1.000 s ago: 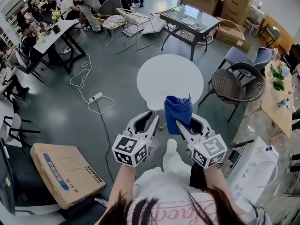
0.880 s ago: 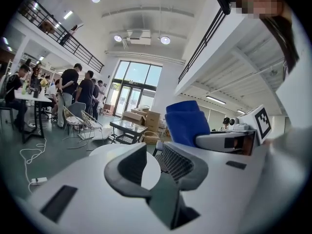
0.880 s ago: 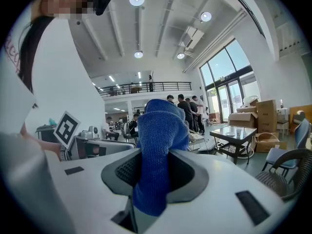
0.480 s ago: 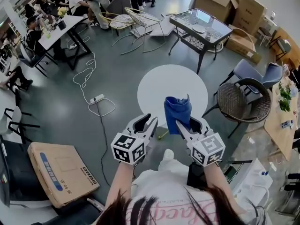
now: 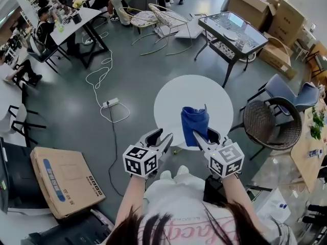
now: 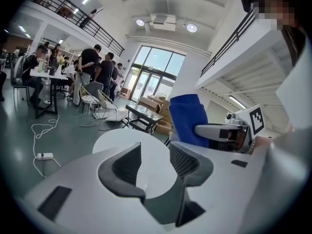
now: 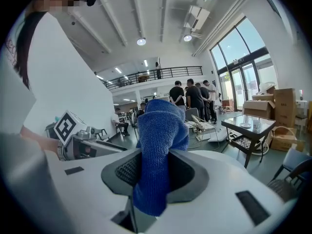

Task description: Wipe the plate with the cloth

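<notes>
Both forearms reach forward side by side at the near edge of a round white table (image 5: pixel 176 98); the right tool (image 5: pixel 203 137) clamps an upright blue cloth (image 5: pixel 194 120); the left tool (image 5: pixel 162 138), just beside it, has just been opening, nothing between its jaws.

A cardboard box (image 5: pixel 64 180), power strip (image 5: pixel 109 104) and wicker chair (image 5: pixel 271 126) stand on grey floor (image 5: pixel 66 121).

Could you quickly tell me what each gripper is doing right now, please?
Left gripper: open, empty; its jaws have just been opening.
Right gripper: closed on the blue cloth.
</notes>
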{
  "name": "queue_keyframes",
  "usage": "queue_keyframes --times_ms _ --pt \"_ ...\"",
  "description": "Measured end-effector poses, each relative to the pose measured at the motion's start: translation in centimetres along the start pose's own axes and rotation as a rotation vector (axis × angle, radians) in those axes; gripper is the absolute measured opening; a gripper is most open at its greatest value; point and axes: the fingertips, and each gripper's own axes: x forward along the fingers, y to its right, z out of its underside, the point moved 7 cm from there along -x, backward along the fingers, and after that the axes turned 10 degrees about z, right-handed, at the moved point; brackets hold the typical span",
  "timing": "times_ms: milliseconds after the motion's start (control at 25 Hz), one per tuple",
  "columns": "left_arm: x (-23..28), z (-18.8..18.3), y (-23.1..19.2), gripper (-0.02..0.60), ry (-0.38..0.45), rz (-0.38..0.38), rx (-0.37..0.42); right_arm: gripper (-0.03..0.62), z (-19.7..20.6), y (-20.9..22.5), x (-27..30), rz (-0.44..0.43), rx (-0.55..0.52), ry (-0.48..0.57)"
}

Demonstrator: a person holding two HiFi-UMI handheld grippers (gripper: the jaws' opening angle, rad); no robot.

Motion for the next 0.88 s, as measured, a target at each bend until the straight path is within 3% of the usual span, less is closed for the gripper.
queue_keyframes --times_ms 360,520,880 --pt "1.2 3.3 -4.0 0.186 -0.119 -0.037 -0.107 0.133 1.9 0.6 3.6 -0.015 0.001 -0.092" --pt "1.7 6.5 -6.2 0.190 -0.192 -0.054 -0.208 0.133 4.2 0.6 4.7 -0.016 0.023 -0.146" --pt "3.2 12.4 -10.0 0.190 -0.238 -0.108 -0.407 0.133 9.5 0.4 6.8 -0.016 0.068 -0.270"
